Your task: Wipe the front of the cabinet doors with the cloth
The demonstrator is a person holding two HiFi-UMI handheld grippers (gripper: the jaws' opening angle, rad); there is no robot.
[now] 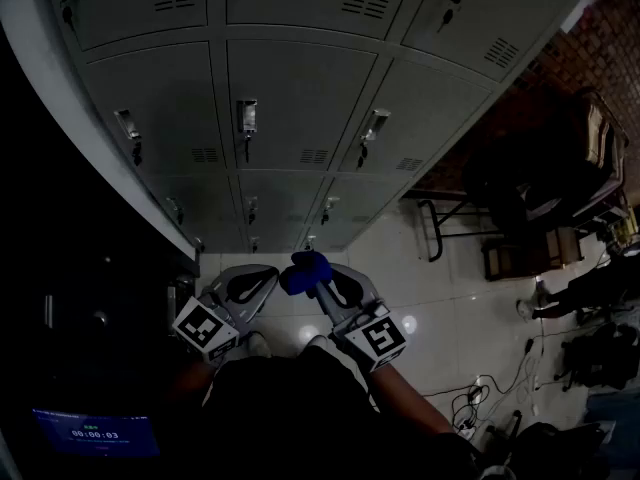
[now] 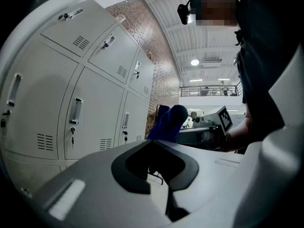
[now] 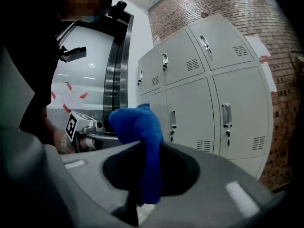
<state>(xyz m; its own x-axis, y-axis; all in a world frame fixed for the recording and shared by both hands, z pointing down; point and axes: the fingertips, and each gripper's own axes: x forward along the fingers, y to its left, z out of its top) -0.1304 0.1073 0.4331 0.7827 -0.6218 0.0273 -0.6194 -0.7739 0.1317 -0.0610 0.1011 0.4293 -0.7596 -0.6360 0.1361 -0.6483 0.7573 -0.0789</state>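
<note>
Grey metal locker doors (image 1: pixel 300 98) fill the wall ahead, each with a handle and a vent; they also show in the left gripper view (image 2: pixel 95 108) and the right gripper view (image 3: pixel 237 113). My right gripper (image 1: pixel 312 280) is shut on a blue cloth (image 1: pixel 305 271), which bunches up above its jaws (image 3: pixel 140 132) and hangs down between them. It is held low, apart from the doors. My left gripper (image 1: pixel 268 276) sits just left of it, jaws together with nothing in them; the cloth (image 2: pixel 167 122) shows beyond its tips.
A dark-framed bench (image 1: pixel 450 218) stands against the brick wall (image 1: pixel 590 48) to the right. Cables (image 1: pixel 490 388) and bags (image 1: pixel 600 358) lie on the white tiled floor at the right. A small lit screen (image 1: pixel 95 433) glows at the lower left.
</note>
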